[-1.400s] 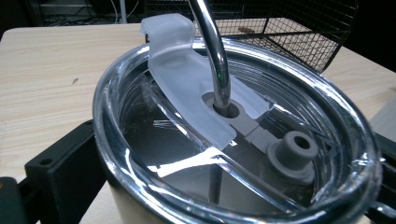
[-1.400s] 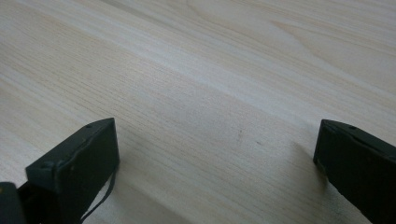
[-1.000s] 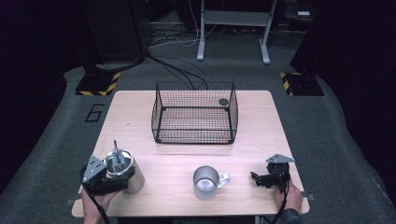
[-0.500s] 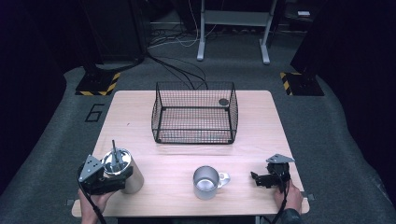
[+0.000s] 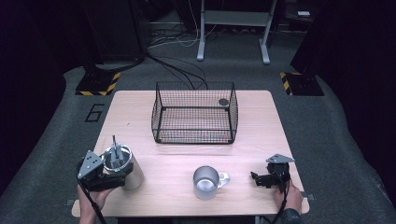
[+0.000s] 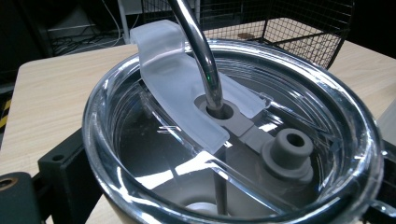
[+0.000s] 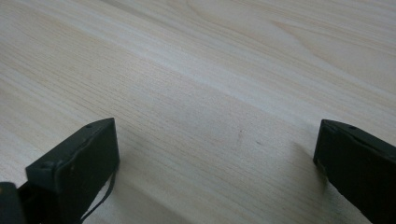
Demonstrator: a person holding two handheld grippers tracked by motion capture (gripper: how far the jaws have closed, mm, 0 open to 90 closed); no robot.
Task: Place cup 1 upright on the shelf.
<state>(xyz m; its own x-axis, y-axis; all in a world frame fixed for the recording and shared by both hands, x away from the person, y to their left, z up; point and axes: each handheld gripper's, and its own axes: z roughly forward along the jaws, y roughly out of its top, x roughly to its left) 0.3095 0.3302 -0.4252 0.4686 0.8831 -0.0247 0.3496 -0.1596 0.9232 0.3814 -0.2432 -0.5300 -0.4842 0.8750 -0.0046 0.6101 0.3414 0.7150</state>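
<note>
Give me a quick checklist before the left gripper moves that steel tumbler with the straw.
1. Left gripper jaws on either side of the steel tumbler with clear lid: ok; firm clamp: cannot tell.
2. Tumbler upright: ok.
3. Bent metal straw seated through the lid hole: ok.
4. Black wire basket standing apart from the tumbler: ok.
5. Frosted glass mug away from the tumbler: ok.
6. Right gripper open, holding nothing: ok.

One tumbler (image 5: 125, 166) stood on the tabletop (image 5: 261, 140), with one clear lid (image 6: 233, 135) on it and one metal straw (image 6: 198, 51) through that lid. There was one glass mug (image 5: 206, 182), one wire basket (image 5: 194, 113) and one small dark disc (image 5: 223, 101) inside the basket. Two grippers were there, one left gripper (image 5: 112, 176) and one right gripper (image 5: 256, 178).
</note>
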